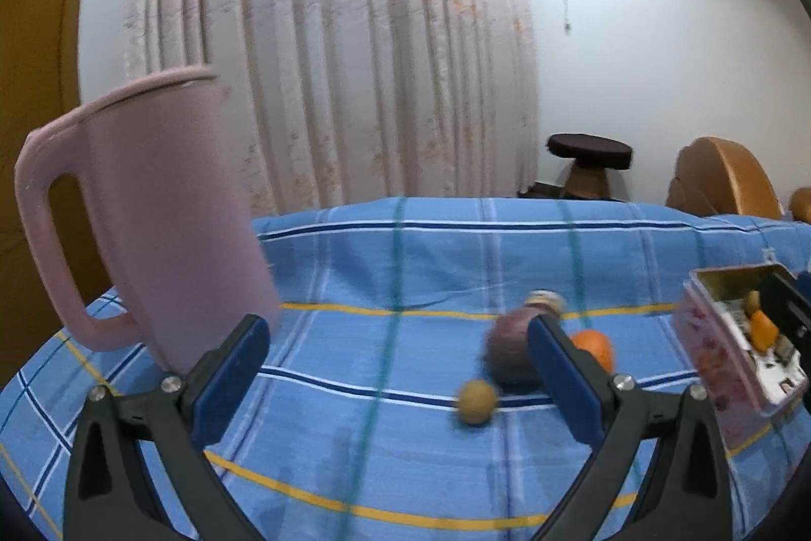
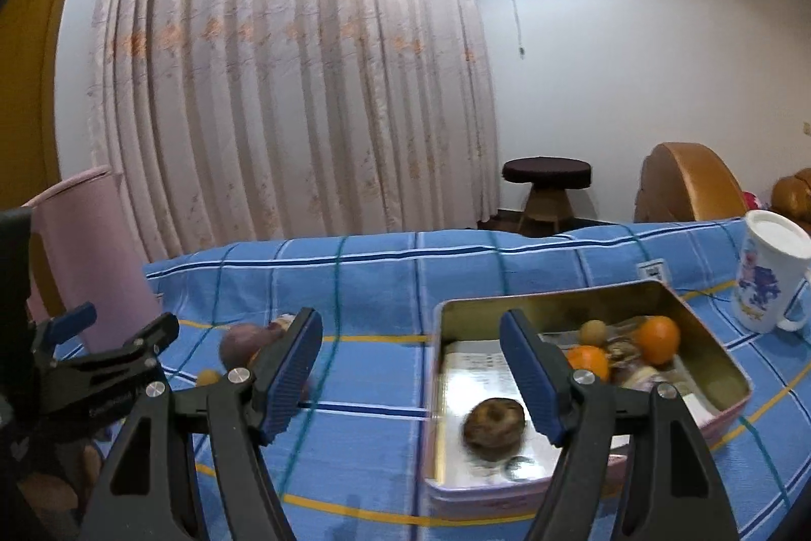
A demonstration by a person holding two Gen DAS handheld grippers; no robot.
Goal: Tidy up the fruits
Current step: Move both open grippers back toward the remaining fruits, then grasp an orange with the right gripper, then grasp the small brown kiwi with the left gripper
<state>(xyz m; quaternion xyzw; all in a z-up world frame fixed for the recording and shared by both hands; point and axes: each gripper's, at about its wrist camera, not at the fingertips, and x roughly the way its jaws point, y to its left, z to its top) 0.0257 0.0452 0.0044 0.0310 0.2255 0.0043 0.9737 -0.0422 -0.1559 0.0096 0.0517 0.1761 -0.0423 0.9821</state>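
On the blue checked cloth (image 1: 385,379) lie a purple fruit (image 1: 509,351), an orange (image 1: 595,346), a small tan round fruit (image 1: 476,401) and a pale one (image 1: 545,300) behind. My left gripper (image 1: 400,368) is open above the cloth, its right finger in front of the purple fruit, nothing between its pads. The pink tin box (image 2: 720,358) holds two oranges (image 2: 659,338), a small tan fruit (image 2: 594,330) and a dark brown round fruit (image 2: 494,429). My right gripper (image 2: 410,368) is open and empty, straddling the tin's left wall. The left gripper (image 2: 96,358) shows at the left edge there.
A tall pink jug (image 1: 157,216) stands at the left, close to my left finger. A white flowered mug (image 2: 770,277) stands right of the tin. Behind the table are a curtain, a dark stool (image 2: 547,181) and a brown chair back (image 2: 684,181).
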